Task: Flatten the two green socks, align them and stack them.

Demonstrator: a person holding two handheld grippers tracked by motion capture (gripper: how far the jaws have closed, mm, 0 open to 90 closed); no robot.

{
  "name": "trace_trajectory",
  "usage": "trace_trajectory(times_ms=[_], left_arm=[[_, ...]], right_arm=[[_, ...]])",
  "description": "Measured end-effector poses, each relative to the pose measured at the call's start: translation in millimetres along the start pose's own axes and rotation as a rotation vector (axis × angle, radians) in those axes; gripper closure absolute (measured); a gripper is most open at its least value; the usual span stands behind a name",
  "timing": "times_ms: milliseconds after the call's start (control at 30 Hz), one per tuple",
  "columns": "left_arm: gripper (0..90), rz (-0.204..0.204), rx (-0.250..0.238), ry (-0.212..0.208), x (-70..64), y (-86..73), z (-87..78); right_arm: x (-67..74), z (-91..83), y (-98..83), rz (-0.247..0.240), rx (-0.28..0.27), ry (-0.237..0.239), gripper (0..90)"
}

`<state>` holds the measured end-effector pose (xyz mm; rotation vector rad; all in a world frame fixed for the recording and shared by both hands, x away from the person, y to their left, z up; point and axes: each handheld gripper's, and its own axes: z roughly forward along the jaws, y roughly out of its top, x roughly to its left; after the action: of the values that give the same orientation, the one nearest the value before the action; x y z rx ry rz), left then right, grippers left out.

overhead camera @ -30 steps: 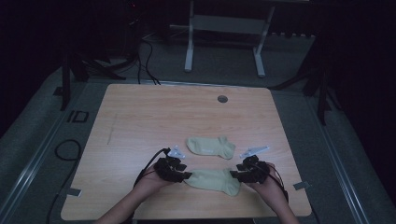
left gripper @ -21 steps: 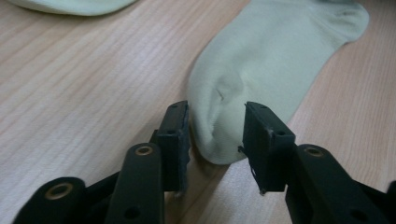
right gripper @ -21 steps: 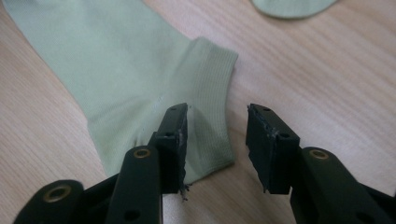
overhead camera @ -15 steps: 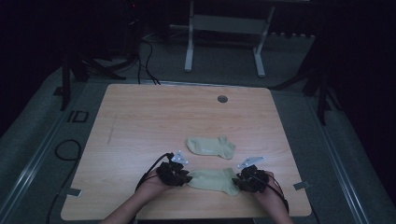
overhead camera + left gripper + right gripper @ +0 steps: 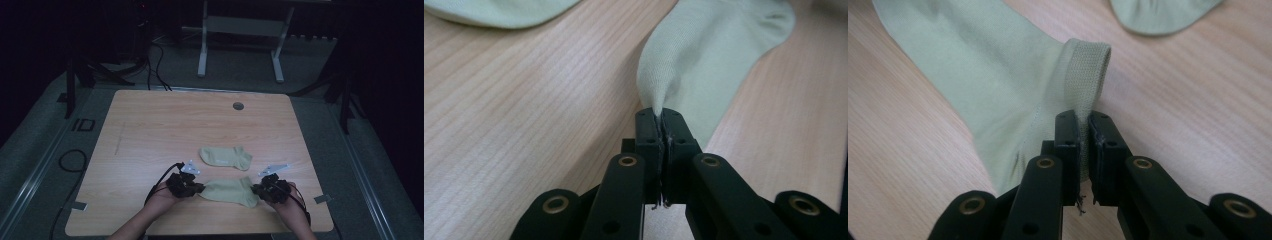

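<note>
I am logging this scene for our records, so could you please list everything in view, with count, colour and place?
near sock: one, pale green, flat near the table's front edge, pinched at both ends
far sock: one, pale green, flat just behind the near sock, untouched
table: one, light wood, centre of the high view
round hole: one, grey, near the table's far edge
white frame: one, on the floor behind the table
left gripper: one, black, jaws shut on the near sock's toe end
right gripper: one, black, jaws shut on the near sock's ribbed cuff
</note>
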<state>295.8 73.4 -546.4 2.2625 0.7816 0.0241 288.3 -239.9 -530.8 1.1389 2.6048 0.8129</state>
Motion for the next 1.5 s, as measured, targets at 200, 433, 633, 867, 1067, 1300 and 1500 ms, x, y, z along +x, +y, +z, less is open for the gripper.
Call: trace_trajectory(times_ms=[200, 433, 633, 867, 1067, 1300, 1500], left_arm=[[87.4, 0.007, -0.024, 0.015, 1.0, 7.5, -15.2], [87.5, 0.014, -0.034, 0.040, 6.3, 17.6, -26.1], [87.5, 0.005, -0.048, 0.051, 12.7, 24.4, -31.3], [87.4, -0.011, -0.060, 0.073, 22.7, 34.4, -34.2], [87.4, -0.011, -0.061, 0.089, 29.4, 42.7, -35.1], [87.4, -0.022, -0.056, 0.112, 43.5, 57.5, -33.2], [87.5, -0.021, -0.050, 0.134, 53.0, 67.6, -28.9]], right_arm=[[0.2, -11.4, 9.4, -0.008, -0.034, 0.007, 83.7], [-1.4, -17.4, 24.5, -0.029, -0.054, -0.007, 83.7], [-5.1, -20.7, 38.2, -0.038, -0.066, -0.019, 83.7], [-13.1, -21.0, 52.6, -0.030, -0.074, -0.020, 83.7], [-19.3, -20.9, 62.2, -0.019, -0.088, -0.025, 83.7], [-31.6, -18.1, 77.5, -0.006, -0.086, -0.035, 83.7], [-43.6, -10.0, 89.3, 0.014, -0.070, -0.040, 83.7]])
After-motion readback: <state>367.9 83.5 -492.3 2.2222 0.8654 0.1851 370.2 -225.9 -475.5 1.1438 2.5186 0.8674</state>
